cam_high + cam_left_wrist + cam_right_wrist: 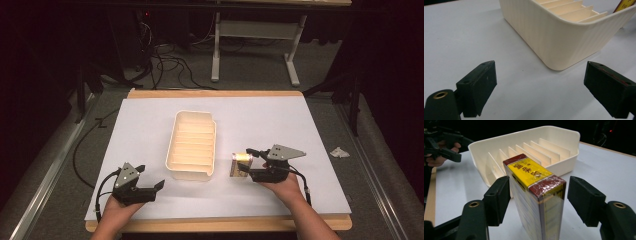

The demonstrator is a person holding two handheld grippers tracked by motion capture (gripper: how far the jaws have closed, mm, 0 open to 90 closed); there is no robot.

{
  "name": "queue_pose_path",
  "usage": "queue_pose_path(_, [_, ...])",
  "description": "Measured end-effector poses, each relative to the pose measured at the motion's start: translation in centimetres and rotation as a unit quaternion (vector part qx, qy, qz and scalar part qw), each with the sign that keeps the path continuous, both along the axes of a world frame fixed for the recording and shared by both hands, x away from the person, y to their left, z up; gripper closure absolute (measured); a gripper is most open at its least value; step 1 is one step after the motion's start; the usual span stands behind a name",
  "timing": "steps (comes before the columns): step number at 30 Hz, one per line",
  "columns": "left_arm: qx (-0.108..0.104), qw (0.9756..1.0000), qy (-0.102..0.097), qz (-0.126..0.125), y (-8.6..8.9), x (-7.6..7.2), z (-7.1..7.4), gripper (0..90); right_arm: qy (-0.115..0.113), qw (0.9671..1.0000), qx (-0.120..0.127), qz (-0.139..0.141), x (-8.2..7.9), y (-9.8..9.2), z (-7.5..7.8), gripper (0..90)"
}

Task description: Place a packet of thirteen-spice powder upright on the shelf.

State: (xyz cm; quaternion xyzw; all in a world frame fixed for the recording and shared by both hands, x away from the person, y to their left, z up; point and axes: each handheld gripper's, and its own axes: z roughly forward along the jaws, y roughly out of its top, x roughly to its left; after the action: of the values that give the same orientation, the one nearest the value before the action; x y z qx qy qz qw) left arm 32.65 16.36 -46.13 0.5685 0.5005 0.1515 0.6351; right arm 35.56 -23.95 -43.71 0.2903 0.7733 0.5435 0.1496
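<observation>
A cream tray [192, 145] with several divider slots lies in the middle of the white-covered table. To its right a small box [240, 165] with a yellow and dark-red top stands upright. My right gripper [249, 163] is open around it. In the right gripper view the box [536, 195] stands between the jaws, the left jaw against its side and the right jaw a small gap away. My left gripper [151, 176] is open and holds nothing, near the tray's front-left corner. In the left gripper view, the tray's corner [564, 42] lies ahead of that open gripper [542, 85].
A white sheet [280, 115] covers the wooden table, whose front edge [225, 224] runs by the person's forearms. Cables [170, 65] and a table frame [250, 45] stand on the floor behind. A crumpled scrap [340, 152] lies on the floor at the right.
</observation>
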Motion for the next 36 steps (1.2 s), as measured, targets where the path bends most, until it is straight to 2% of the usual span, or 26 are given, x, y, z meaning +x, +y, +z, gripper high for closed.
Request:
queue_pose_path(7, [0.002, 1.0000, 0.000, -0.001, -0.08, 0.03, -0.05, 11.8, 0.009, 0.9998, -0.001, 0.016, 0.38, 0.80, -0.15, 37.2])
queue_pose_path(14, [0.002, 1.0000, -0.001, -0.001, -0.02, -0.06, 0.02, 11.9, 0.008, 0.9995, 0.007, 0.029, 0.23, 0.49, 0.00, 55.6])
queue_pose_path(20, [0.002, 1.0000, -0.002, -0.001, 0.02, -0.06, 0.04, 11.8, 0.005, 0.9993, 0.004, 0.037, -0.10, 0.40, 0.07, 65.3])
queue_pose_path(25, [0.001, 1.0000, -0.002, 0.000, 0.06, -0.06, 0.08, 11.9, 0.002, 0.9994, -0.003, 0.035, -0.29, 0.47, 0.15, 66.7])
queue_pose_path(32, [-0.001, 1.0000, -0.002, 0.000, 0.11, -0.09, 0.12, 11.9, 0.013, 0.9997, 0.000, 0.020, -0.10, 0.07, 0.19, 68.1])
queue_pose_path(36, [-0.001, 1.0000, -0.003, 0.001, 0.13, -0.05, 0.13, 11.9, 0.010, 0.9998, -0.007, 0.017, -0.22, 0.15, 0.27, 68.4])
